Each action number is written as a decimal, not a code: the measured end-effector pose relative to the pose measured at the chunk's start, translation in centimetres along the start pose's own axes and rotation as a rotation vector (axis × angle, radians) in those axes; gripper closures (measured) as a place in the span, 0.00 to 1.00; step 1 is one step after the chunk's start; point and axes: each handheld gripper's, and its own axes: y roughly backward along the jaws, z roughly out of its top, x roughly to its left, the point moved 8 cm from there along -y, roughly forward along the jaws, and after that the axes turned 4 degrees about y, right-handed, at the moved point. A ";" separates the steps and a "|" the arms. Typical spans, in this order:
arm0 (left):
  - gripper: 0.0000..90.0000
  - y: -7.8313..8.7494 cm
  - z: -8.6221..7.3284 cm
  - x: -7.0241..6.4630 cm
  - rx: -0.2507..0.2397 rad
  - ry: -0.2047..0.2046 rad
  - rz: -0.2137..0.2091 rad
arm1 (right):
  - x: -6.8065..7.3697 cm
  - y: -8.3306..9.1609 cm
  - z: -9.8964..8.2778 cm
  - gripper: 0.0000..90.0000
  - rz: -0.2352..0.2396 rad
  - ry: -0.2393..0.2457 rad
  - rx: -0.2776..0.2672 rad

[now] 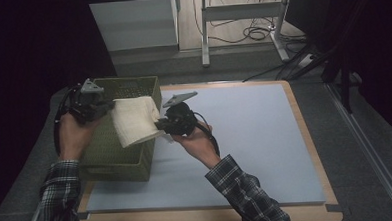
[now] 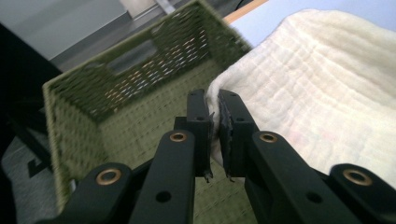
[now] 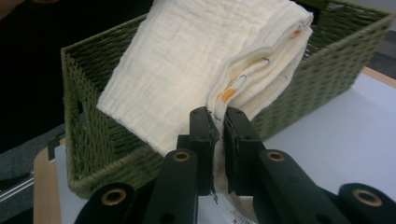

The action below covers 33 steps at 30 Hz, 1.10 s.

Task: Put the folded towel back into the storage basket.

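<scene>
A folded cream cloth [image 1: 134,120] hangs between my two grippers, over the green woven basket [image 1: 133,85] at the table's left. My left gripper [image 1: 107,105] is shut on the cloth's left edge, above the basket's open top. In the left gripper view the jaws pinch the cloth [image 2: 317,93] at its rim, the left gripper [image 2: 215,116] over the basket [image 2: 135,93]. My right gripper [image 1: 159,125] is shut on the cloth's right edge, beside the basket's right wall. In the right gripper view, the right gripper [image 3: 218,123] clamps the folded layers of the cloth [image 3: 187,60], the basket [image 3: 322,60] behind it.
The basket stands on a pale blue mat [image 1: 245,138] laid on a wooden-edged table [image 1: 316,150]; the mat stretches out to the right. Desk legs and cables [image 1: 250,33] lie on the floor beyond the table.
</scene>
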 end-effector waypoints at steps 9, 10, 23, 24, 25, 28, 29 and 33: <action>0.93 0.3 -2.3 2.4 0.042 0.016 0.042 | 2.4 -3.3 0.9 0.91 0.033 0.020 0.018; 0.93 0.3 -2.5 2.7 0.045 0.020 0.044 | 2.7 -3.7 0.9 0.91 0.037 0.019 0.019; 0.93 0.4 -5.6 4.8 0.072 0.053 0.064 | 6.8 -8.9 0.8 0.91 0.088 0.046 0.079; 0.93 0.3 -5.8 4.9 0.075 0.053 0.062 | 7.1 -9.2 0.7 0.91 0.091 0.046 0.086; 0.93 0.2 -6.0 4.9 0.077 0.054 0.060 | 7.3 -9.5 0.6 0.91 0.094 0.048 0.094; 0.93 -0.5 -6.5 4.7 0.084 0.055 0.052 | 7.7 -10.1 0.1 0.91 0.087 0.053 0.116; 0.93 -0.8 -6.6 4.7 0.090 0.052 0.049 | 7.7 -10.3 -0.1 0.90 0.083 0.052 0.123; 0.93 -1.8 -6.9 4.3 0.100 0.048 0.036 | 7.4 -10.5 -0.9 0.90 0.065 0.051 0.147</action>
